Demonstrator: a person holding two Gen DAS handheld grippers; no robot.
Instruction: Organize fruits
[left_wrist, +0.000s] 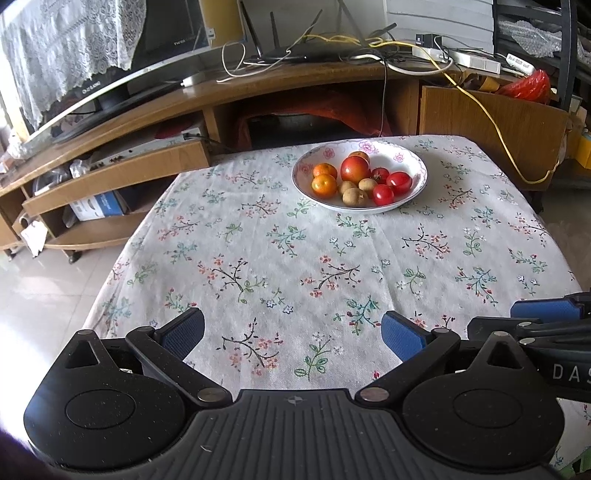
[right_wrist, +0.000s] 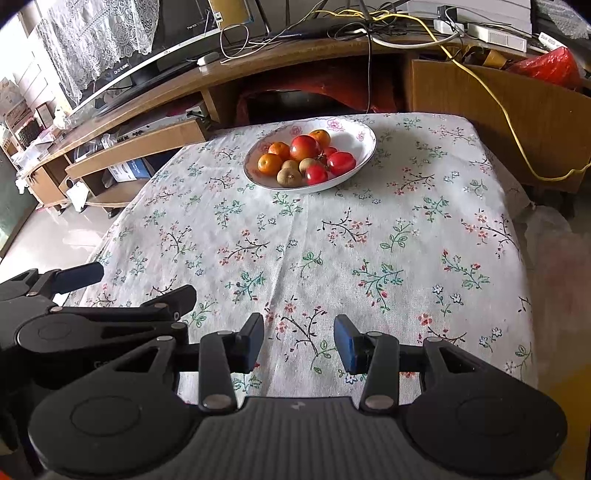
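Left wrist view: the left gripper (left_wrist: 291, 332) hangs with jaws wide apart, empty, over the table's (left_wrist: 424, 295) near edge; the fruit bowl (left_wrist: 413, 155) sits near the far edge. Right wrist view: the right gripper (right_wrist: 299, 339) stands narrower, still parted, gripping nothing, the left beside it.

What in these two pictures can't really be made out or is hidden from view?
- Bowl: both views, piled fruit hides anything underneath.
- Cabinet recess: both views, too dark to identify contents.
- Left gripper: in the right view, the left edge cuts off its body.
- Person: outside both views.
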